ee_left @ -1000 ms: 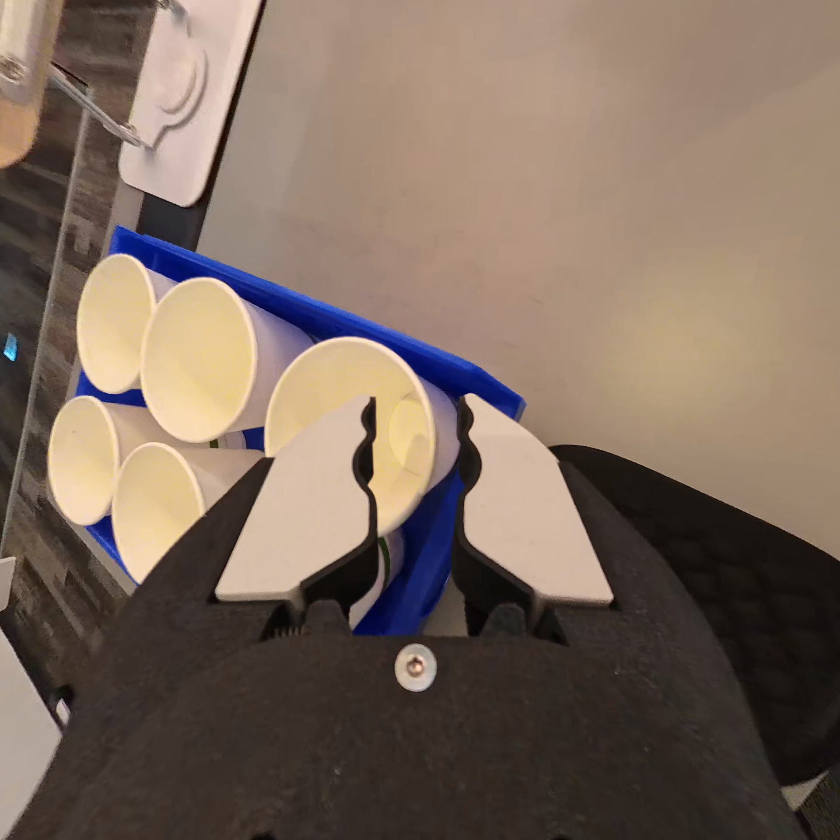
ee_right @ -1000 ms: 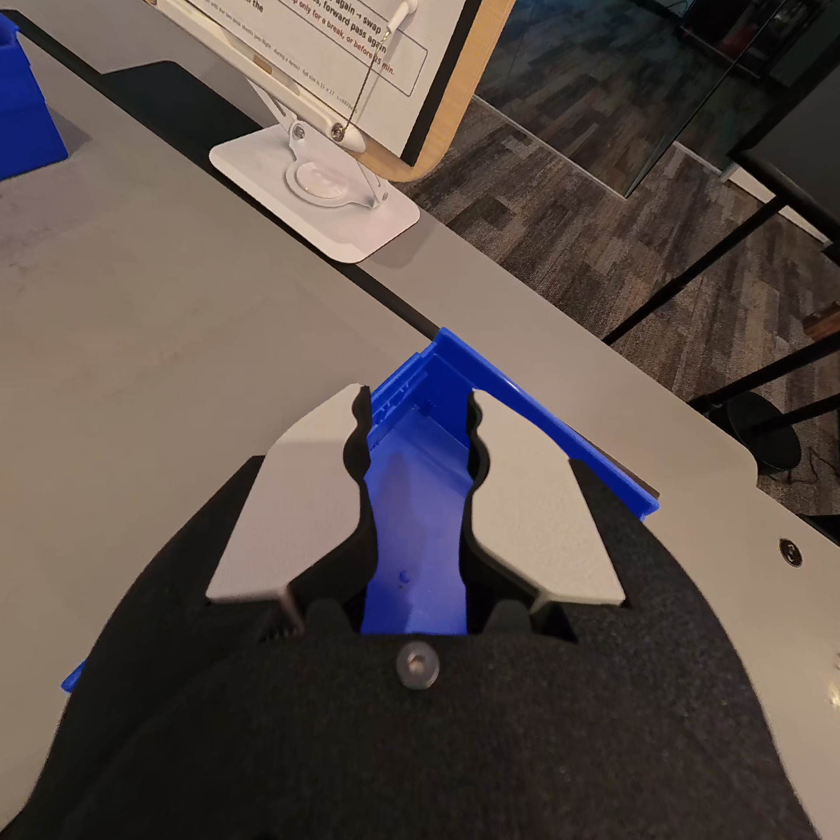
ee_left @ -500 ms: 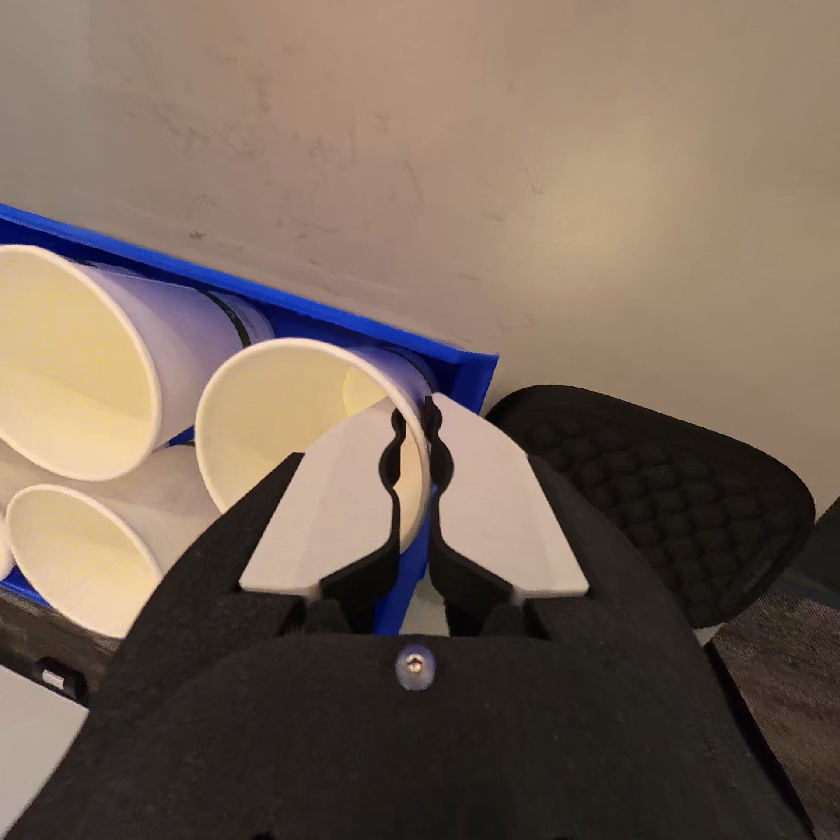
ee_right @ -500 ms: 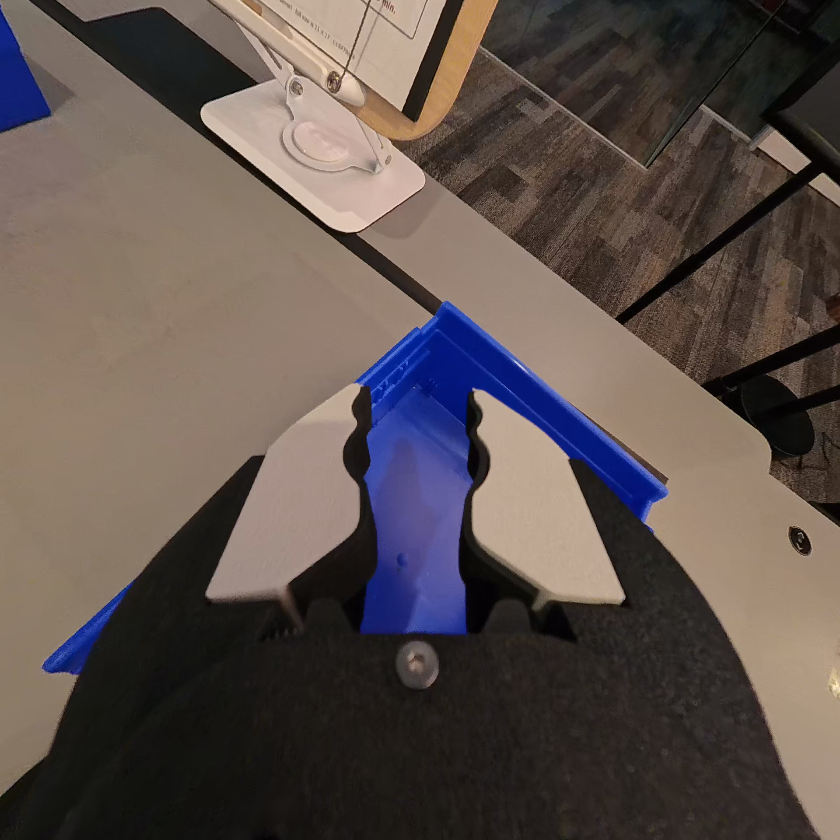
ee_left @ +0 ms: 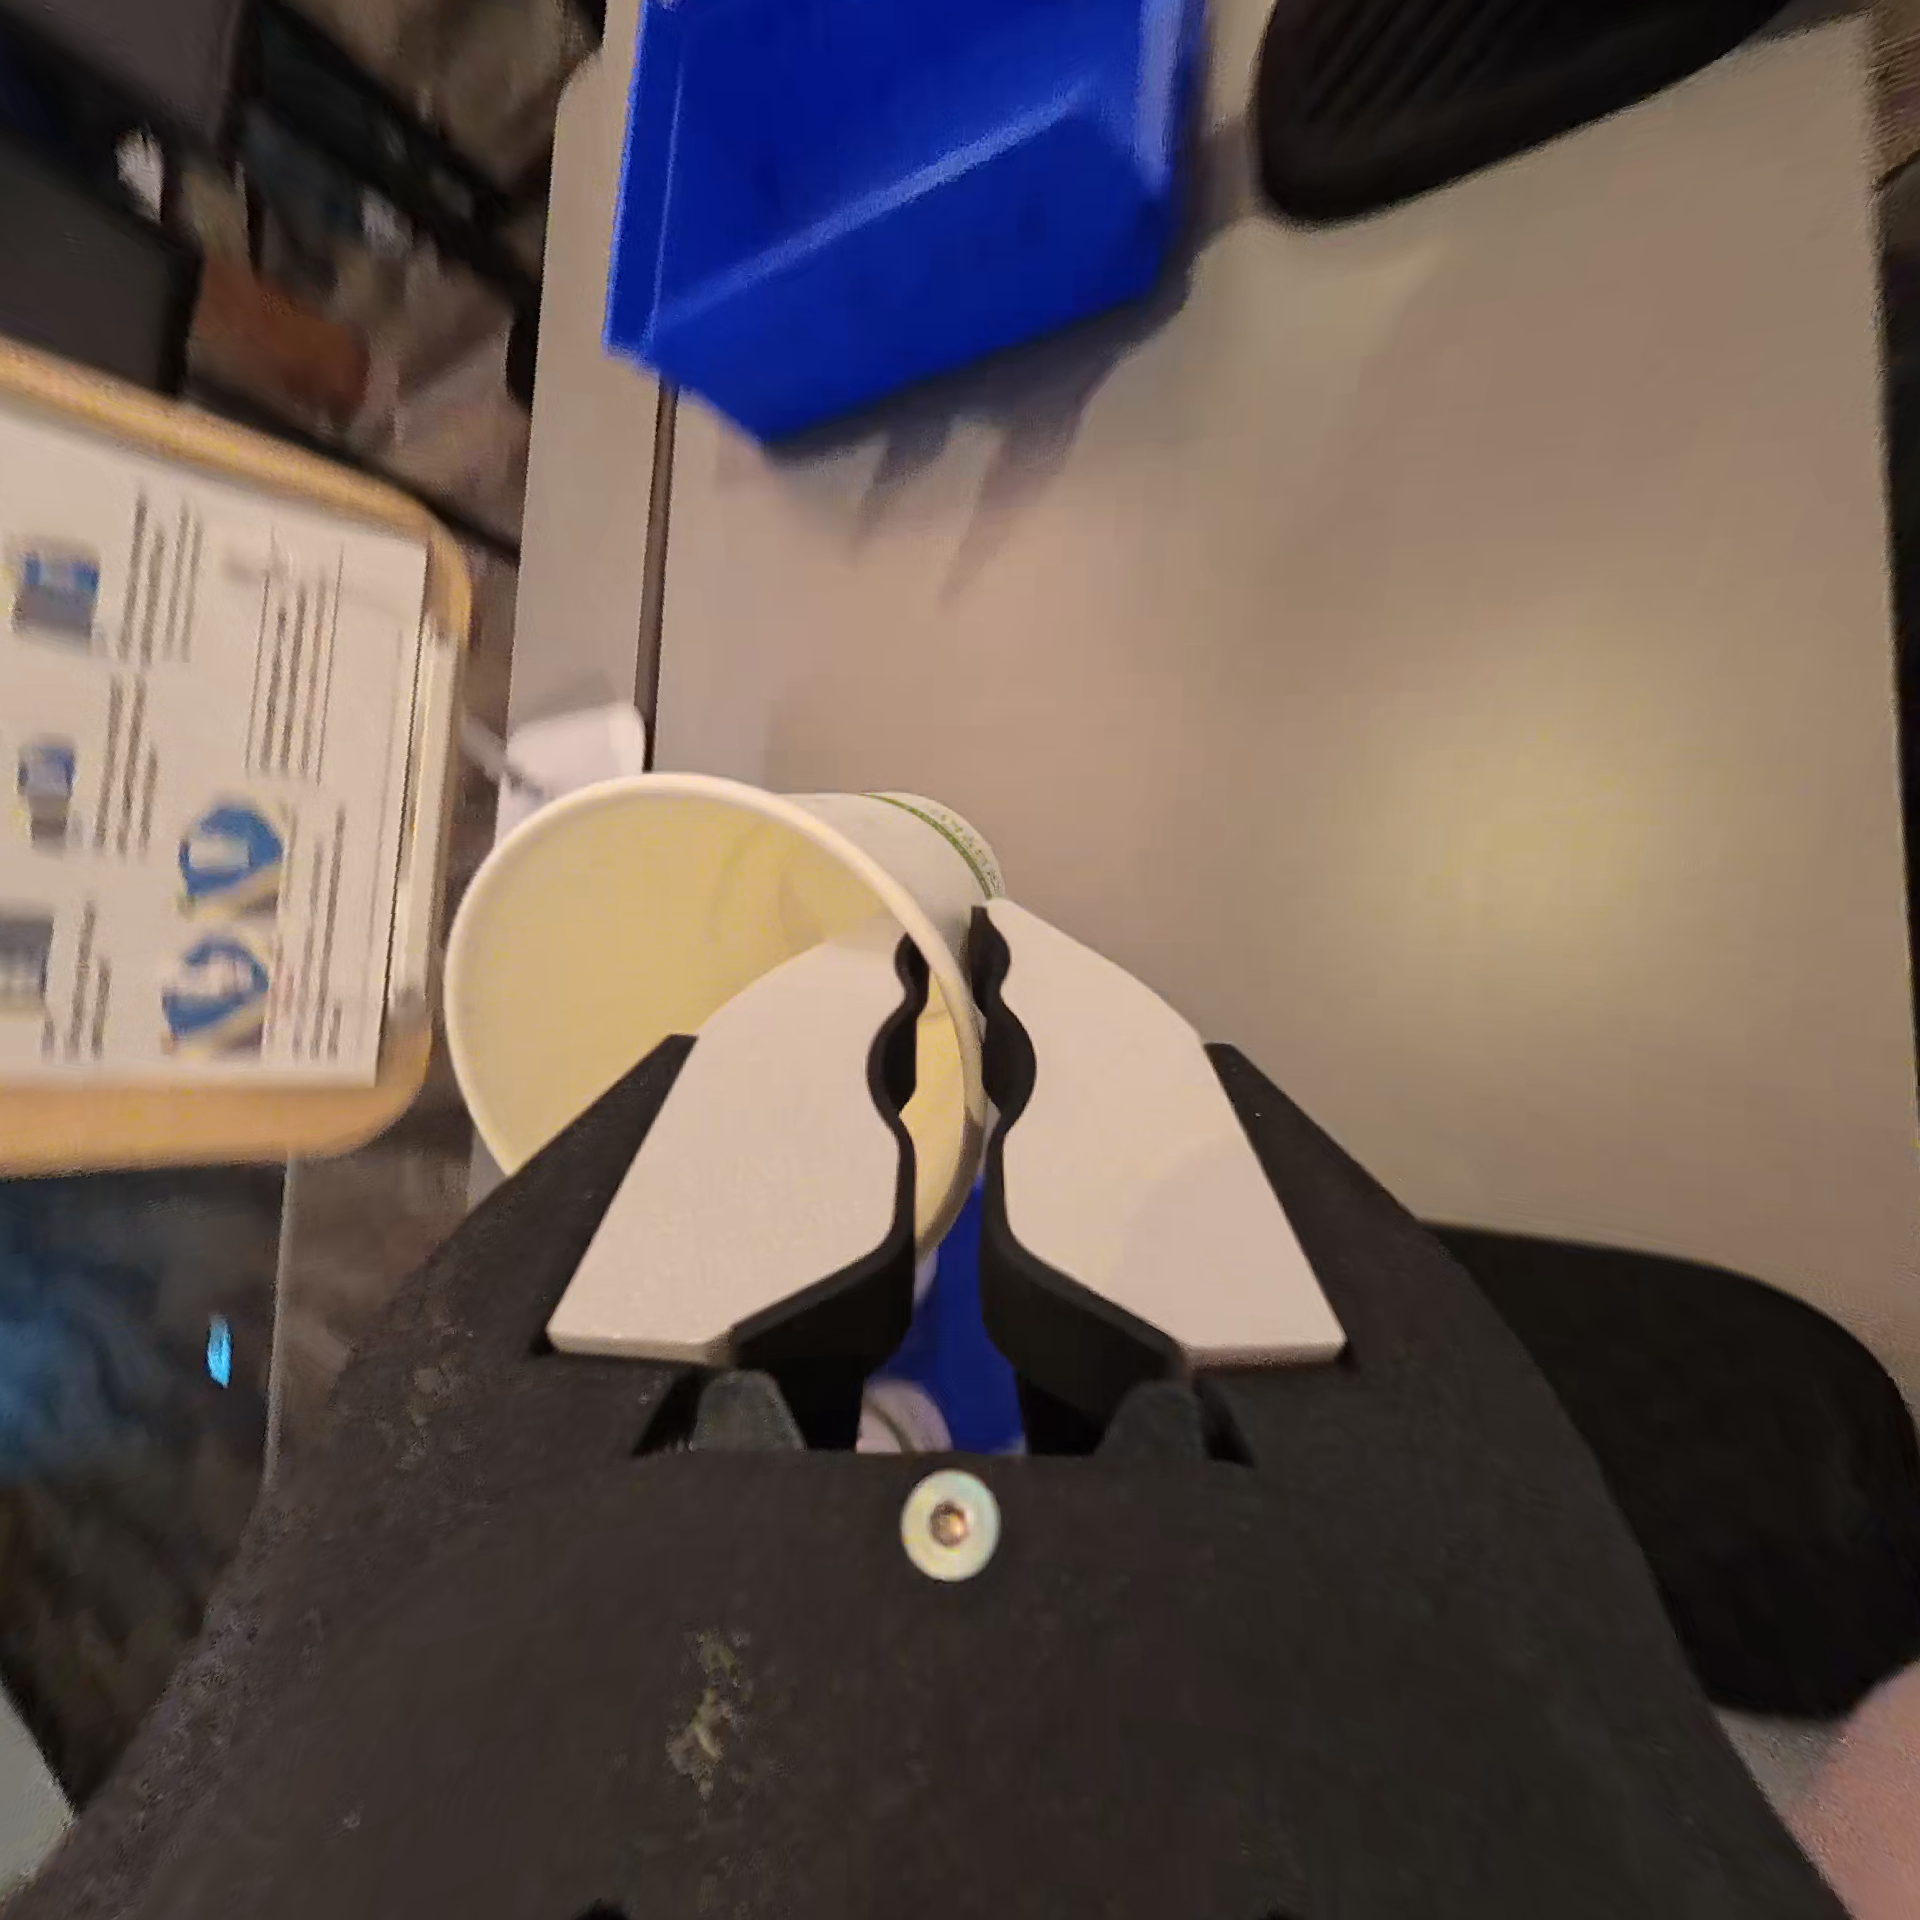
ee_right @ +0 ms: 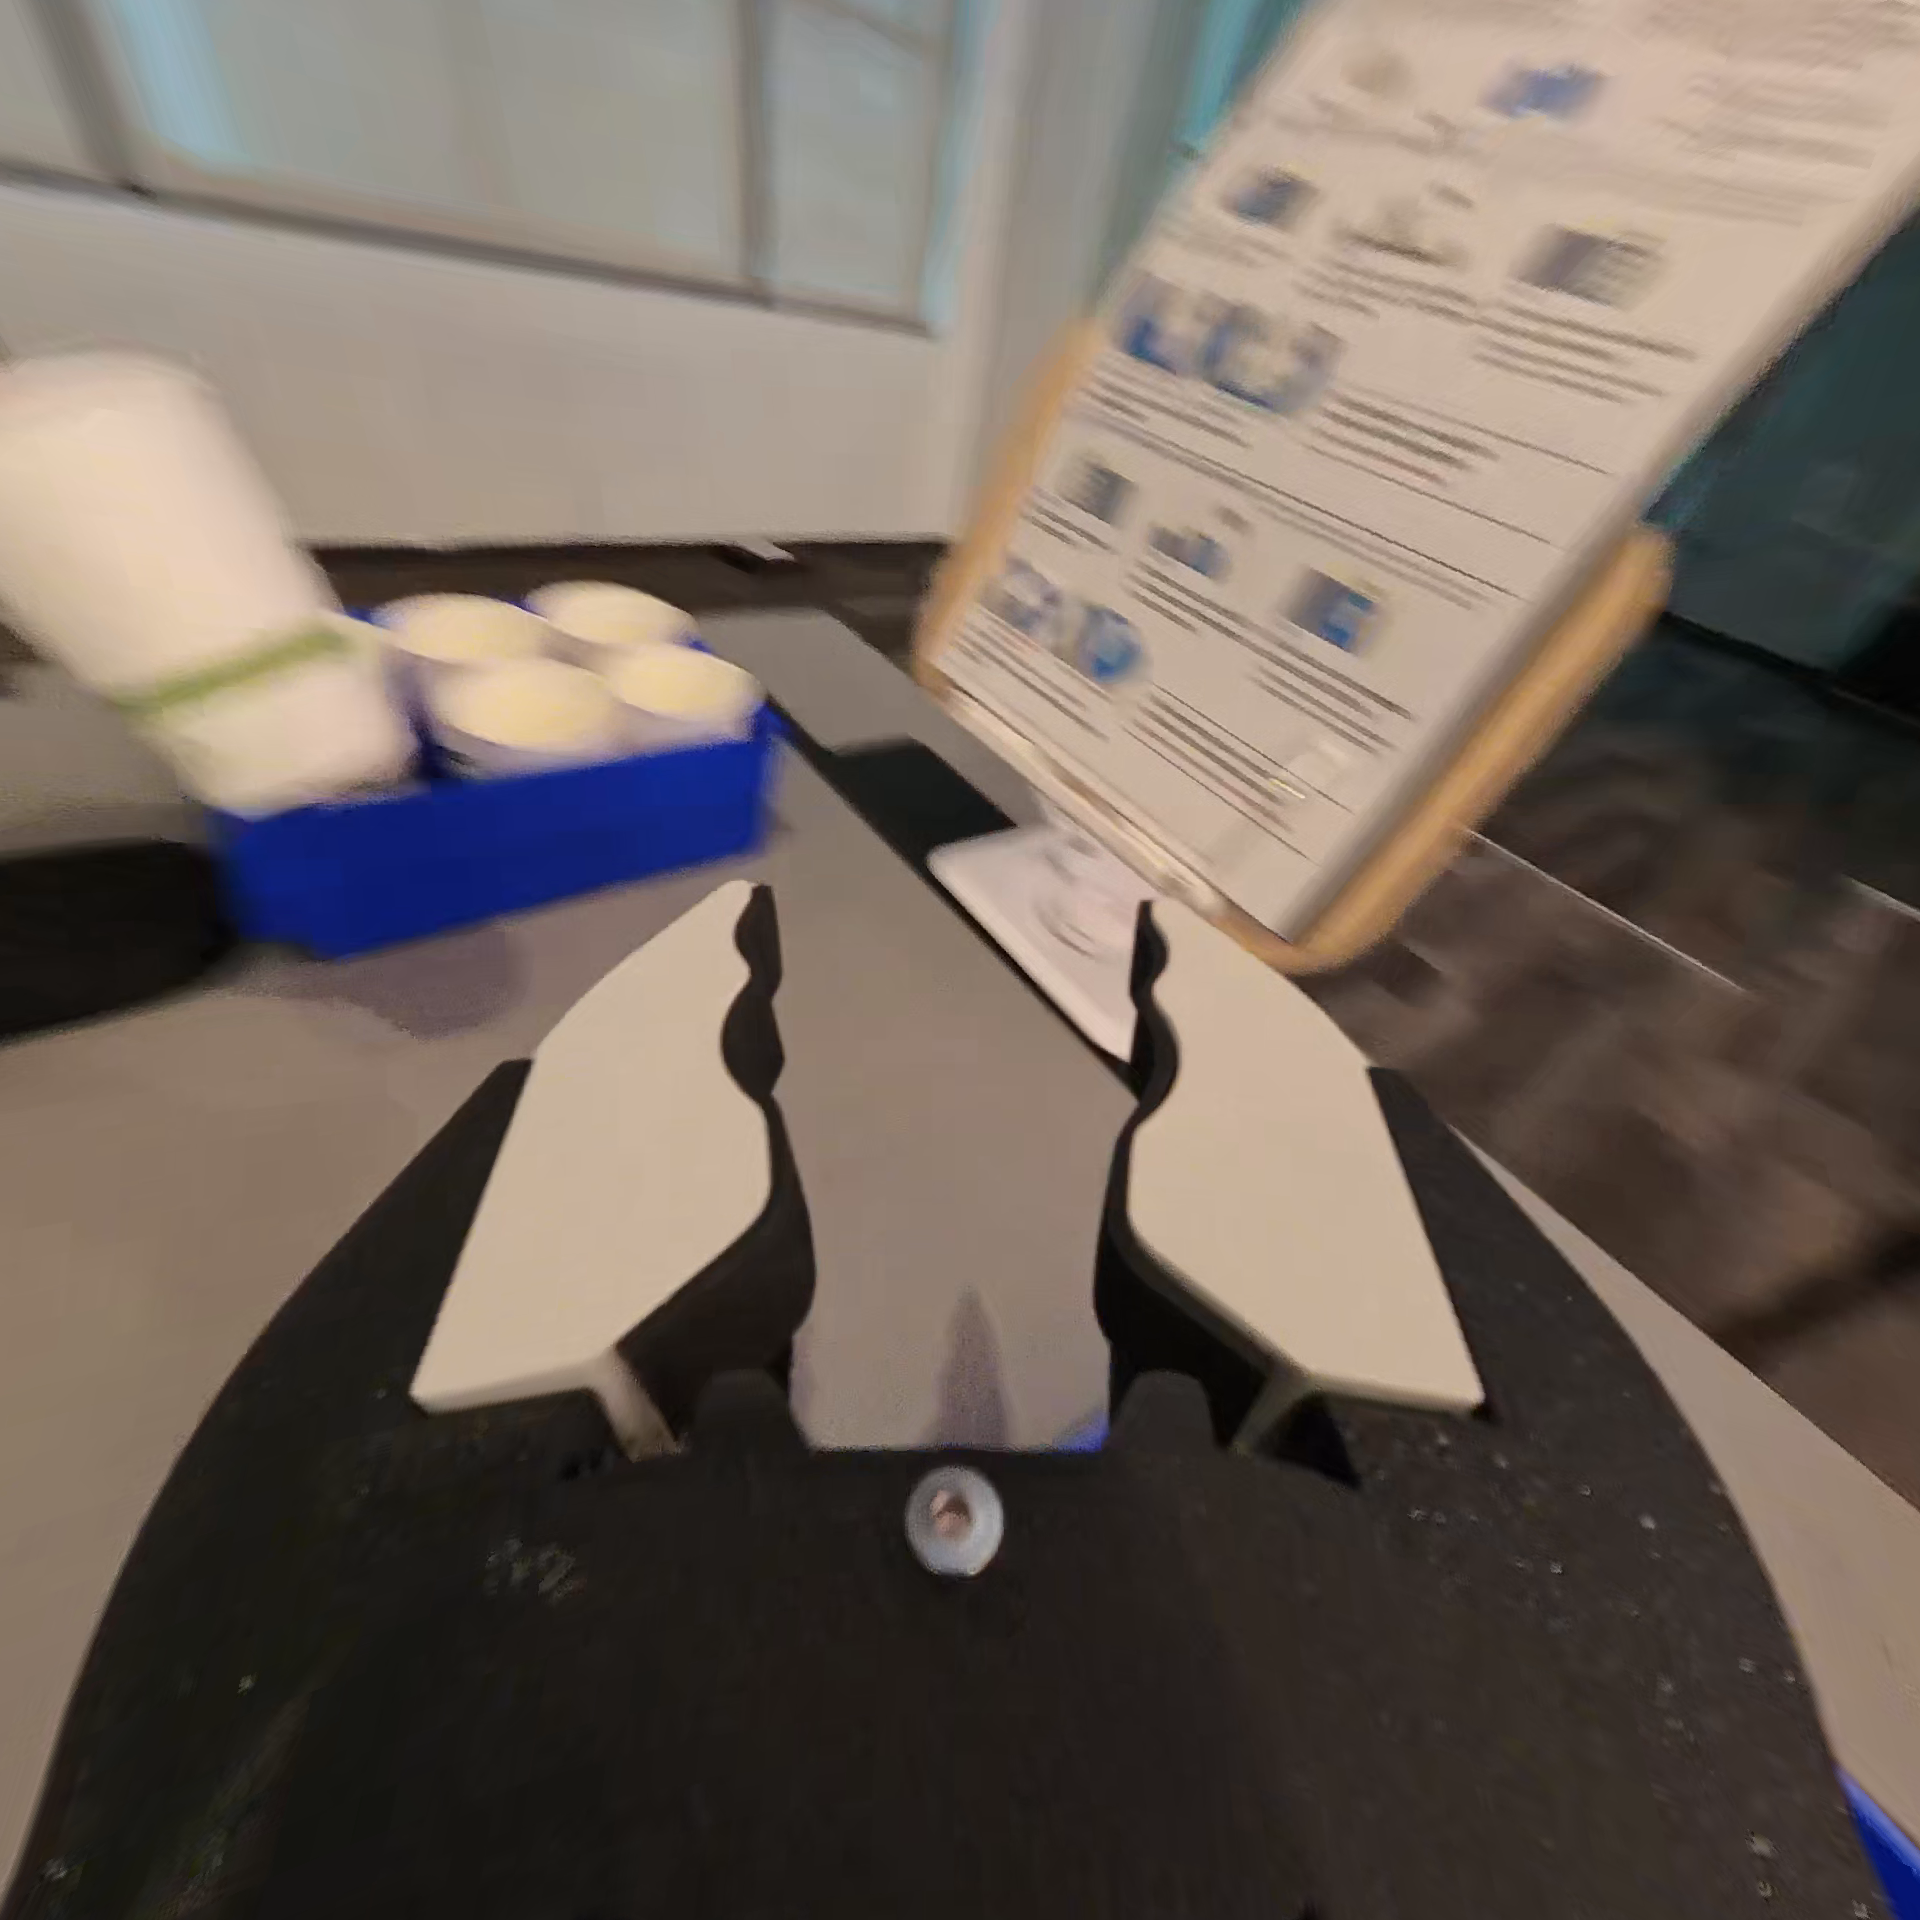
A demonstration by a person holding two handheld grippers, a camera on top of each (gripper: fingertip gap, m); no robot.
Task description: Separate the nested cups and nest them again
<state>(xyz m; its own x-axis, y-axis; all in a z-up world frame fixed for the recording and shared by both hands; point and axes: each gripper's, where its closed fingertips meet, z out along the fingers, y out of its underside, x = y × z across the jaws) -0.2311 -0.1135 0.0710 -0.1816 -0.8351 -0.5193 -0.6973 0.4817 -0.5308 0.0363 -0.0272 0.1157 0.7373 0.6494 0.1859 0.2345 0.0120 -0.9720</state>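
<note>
In the left wrist view my left gripper [ee_left: 940,935] is shut on the rim wall of a white paper cup [ee_left: 665,966] with a green band, one finger inside and one outside. It holds the cup in the air on its side, mouth towards the camera. The same cup [ee_right: 156,561] shows blurred at the far left of the right wrist view, above a blue bin [ee_right: 499,831] that holds several white cups [ee_right: 525,707]. My right gripper [ee_right: 951,914] is open and empty above the grey table [ee_right: 208,1143].
A second blue bin [ee_left: 894,187] stands on the table at the top of the left wrist view. A wood-framed instruction board on a white stand [ee_right: 1351,468] is at the table's far edge and also shows in the left wrist view [ee_left: 208,779]. A black padded seat [ee_left: 1662,1455] is at the right.
My left gripper shut on the cup's rim in the bin, then lifted it out and swung away. My right gripper rose from over the other bin, turned and opened wider.
</note>
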